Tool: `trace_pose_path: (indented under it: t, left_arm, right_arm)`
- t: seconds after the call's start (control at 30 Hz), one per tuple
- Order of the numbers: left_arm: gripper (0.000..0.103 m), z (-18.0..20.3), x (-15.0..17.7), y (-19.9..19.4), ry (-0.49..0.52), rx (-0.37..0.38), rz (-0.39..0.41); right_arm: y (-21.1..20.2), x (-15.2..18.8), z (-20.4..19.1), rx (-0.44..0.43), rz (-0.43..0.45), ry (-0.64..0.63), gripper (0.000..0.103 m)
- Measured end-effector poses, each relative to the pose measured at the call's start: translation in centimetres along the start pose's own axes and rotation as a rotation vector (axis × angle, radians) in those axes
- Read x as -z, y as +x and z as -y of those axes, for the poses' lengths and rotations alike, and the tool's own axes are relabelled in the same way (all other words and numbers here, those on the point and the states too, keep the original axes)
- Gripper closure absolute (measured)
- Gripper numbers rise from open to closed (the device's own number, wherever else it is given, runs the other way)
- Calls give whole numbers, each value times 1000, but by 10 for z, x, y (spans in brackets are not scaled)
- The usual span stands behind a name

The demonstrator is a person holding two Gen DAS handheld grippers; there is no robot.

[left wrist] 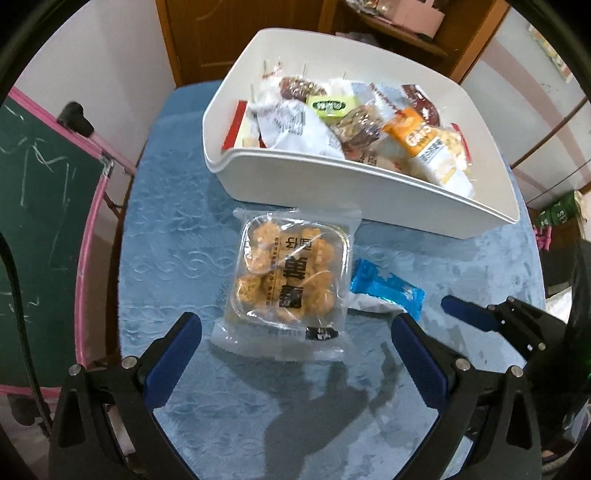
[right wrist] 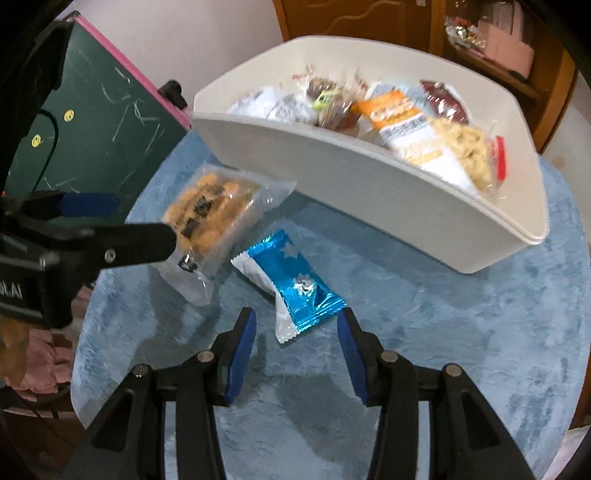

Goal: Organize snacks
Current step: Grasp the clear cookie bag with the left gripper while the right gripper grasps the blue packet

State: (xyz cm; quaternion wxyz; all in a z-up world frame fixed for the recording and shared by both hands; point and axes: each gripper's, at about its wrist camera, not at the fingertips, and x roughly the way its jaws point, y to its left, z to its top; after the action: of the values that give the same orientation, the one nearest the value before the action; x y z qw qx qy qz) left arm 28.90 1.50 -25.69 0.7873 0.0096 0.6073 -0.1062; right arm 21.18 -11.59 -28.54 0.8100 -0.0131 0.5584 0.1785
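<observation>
A clear pack of golden cookies (left wrist: 291, 280) lies on the blue tablecloth in front of a white bin (left wrist: 369, 195) filled with several wrapped snacks. My left gripper (left wrist: 295, 325) hovers open over the pack's near end, one finger on each side, not touching it. Right of the pack lies a blue and white foil snack (right wrist: 295, 284). My right gripper (right wrist: 297, 317) is open, and the snack's near tip sits between its fingertips without contact. The right wrist view also shows the cookie pack (right wrist: 210, 206), the bin (right wrist: 369, 199) and my left gripper (right wrist: 146, 221).
The round table's blue cloth (left wrist: 177, 236) drops off at the left and near edges. A green chalkboard with a pink frame (left wrist: 44, 206) stands left of the table. A wooden door (left wrist: 236, 33) and shelves are behind the bin.
</observation>
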Motion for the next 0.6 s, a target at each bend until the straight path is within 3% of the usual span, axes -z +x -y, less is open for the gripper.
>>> trace_pose_path:
  t: [0.37, 0.6]
  left_arm:
    - [1, -6, -14, 42, -8, -2, -74]
    - [1, -10, -19, 63, -26, 8, -116]
  right_arm:
    - [37, -13, -10, -4, -53, -58, 57]
    - [45, -16, -13, 10, -34, -88, 56]
